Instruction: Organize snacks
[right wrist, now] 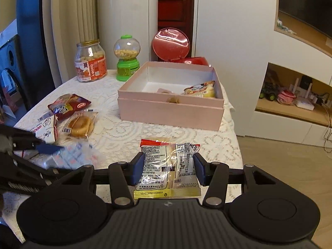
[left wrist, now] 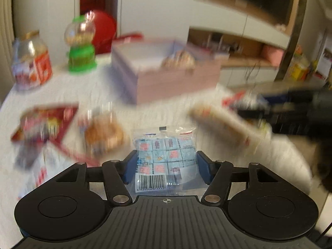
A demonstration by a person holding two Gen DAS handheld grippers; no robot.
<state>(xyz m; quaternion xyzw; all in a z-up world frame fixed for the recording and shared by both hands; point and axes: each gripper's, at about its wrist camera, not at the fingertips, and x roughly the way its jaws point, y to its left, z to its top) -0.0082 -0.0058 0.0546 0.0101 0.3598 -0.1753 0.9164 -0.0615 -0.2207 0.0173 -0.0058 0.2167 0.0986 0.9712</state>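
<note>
Your left gripper point(left wrist: 166, 166) had its blue fingers point(left wrist: 130, 169) on either side of a clear bag of small blue-wrapped square sweets point(left wrist: 165, 157). That view was smeared by motion, and you could not tell whether the pads pressed the bag or only flanked it. If they only flanked it, the slippery film could have slid out before it reached the box.

Your right gripper point(right wrist: 169, 171) was clenched on a clear crinkly packet with a red top edge and a yellow bottom strip point(right wrist: 170, 166), both pads pushing into its sides at the lower centre of the frame. It was held by soft film, so a quick swing could have let it twist or slip.

The open pale pink cardboard box point(right wrist: 172, 112) stood on the white lace-covered bench point(right wrist: 124, 132), middle of the frame. The two packets would arrive together, so your grippers could have crowded each other over it.

Only the right wrist view showed the box's inside sharply: a yellow-and-white packet point(right wrist: 200, 91) in its right corner and free floor to the left. It also showed your left gripper at the lower left edge, over the sweets. Only the left view showed that bag's barcode end between the fingers.
</note>
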